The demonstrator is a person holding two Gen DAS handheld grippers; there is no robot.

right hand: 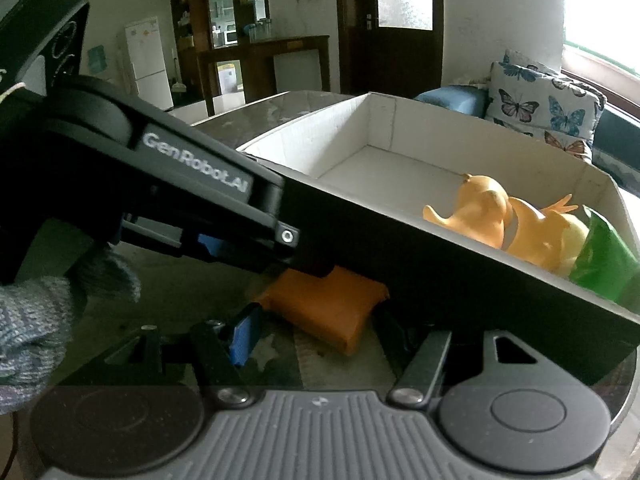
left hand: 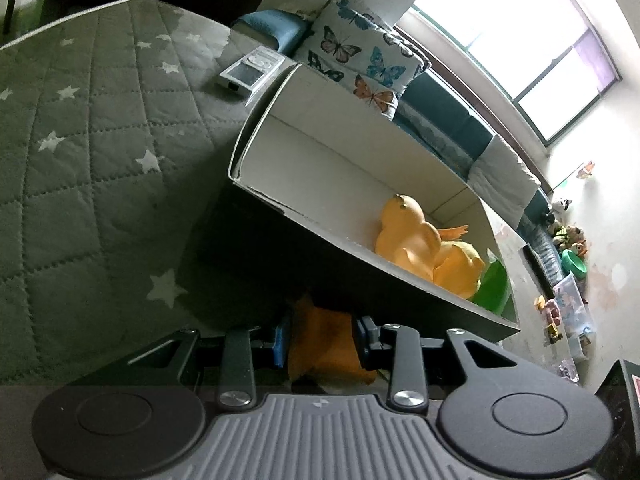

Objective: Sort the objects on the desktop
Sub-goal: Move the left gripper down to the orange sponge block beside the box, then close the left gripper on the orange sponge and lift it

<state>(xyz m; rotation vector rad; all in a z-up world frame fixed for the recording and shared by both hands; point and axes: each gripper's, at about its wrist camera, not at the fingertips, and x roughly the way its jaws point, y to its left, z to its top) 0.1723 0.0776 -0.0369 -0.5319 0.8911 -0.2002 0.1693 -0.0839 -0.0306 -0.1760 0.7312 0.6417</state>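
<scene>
A white-lined cardboard box [left hand: 320, 152] with a dark outer wall stands on the star-patterned cloth. It holds an orange duck toy [left hand: 416, 236] and a green packet [left hand: 494, 284]; both also show in the right wrist view, the duck [right hand: 492, 216] and the packet [right hand: 604, 264]. My left gripper [left hand: 322, 340] is shut on an orange pouch [left hand: 324, 344] beside the box's near wall. In the right wrist view the left gripper [right hand: 276, 276] holds that pouch [right hand: 332, 308] just above the cloth. My right gripper [right hand: 316, 336] is open and empty, right in front of the pouch.
A white scale-like device [left hand: 250, 70] lies on the cloth [left hand: 100, 140] beyond the box. A butterfly cushion [left hand: 360, 56] and sofa stand behind. Toys and a clear bin [left hand: 572, 312] sit on the floor at right. A gloved hand [right hand: 44, 312] holds the left gripper.
</scene>
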